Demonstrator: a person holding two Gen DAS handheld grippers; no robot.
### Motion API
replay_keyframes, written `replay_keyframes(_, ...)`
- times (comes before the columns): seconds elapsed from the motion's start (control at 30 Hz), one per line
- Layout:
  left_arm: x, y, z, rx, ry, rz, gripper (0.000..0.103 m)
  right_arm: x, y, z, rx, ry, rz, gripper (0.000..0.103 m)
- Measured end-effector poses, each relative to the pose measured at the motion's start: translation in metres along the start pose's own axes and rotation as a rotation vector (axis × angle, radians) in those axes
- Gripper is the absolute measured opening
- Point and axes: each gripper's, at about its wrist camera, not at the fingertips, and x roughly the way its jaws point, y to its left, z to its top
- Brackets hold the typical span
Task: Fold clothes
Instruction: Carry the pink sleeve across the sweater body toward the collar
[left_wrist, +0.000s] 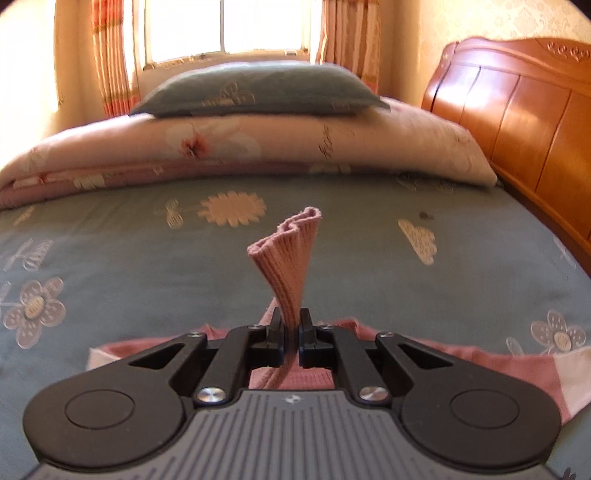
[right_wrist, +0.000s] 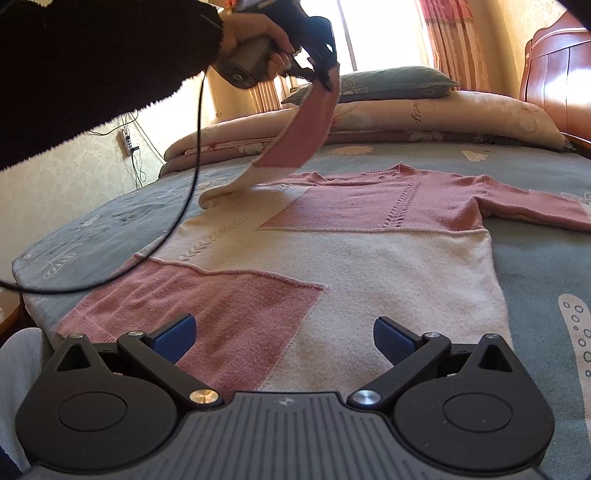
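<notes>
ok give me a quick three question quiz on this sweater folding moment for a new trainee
1. True or false: the left gripper is shut on a sleeve of the sweater.
2. The right gripper is: A) clamped on the hem, B) open above the sweater's lower part, C) holding the pillow.
3. Fill in: the sweater's other sleeve lies flat on the ____.

Key:
1. True; the cuff sticks out past the closed jaws and the sleeve is lifted off the bed.
2. B
3. bed
</notes>
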Motion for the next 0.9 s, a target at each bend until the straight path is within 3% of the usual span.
replay_keyframes(0.33, 0.027, -0.037, -0.028, 0.086, 0.071, -0.040, 0.004, -0.001, -0.008, 0.001, 0.051, 0.006, -0.004, 0.103)
replay_keyframes(0.9, 0.061, -0.059, -0.043, 0.101, 0.145, -0.041, 0.006, -0.001, -0.014, 0.002, 0.081, 0.029, -0.029, 0.103)
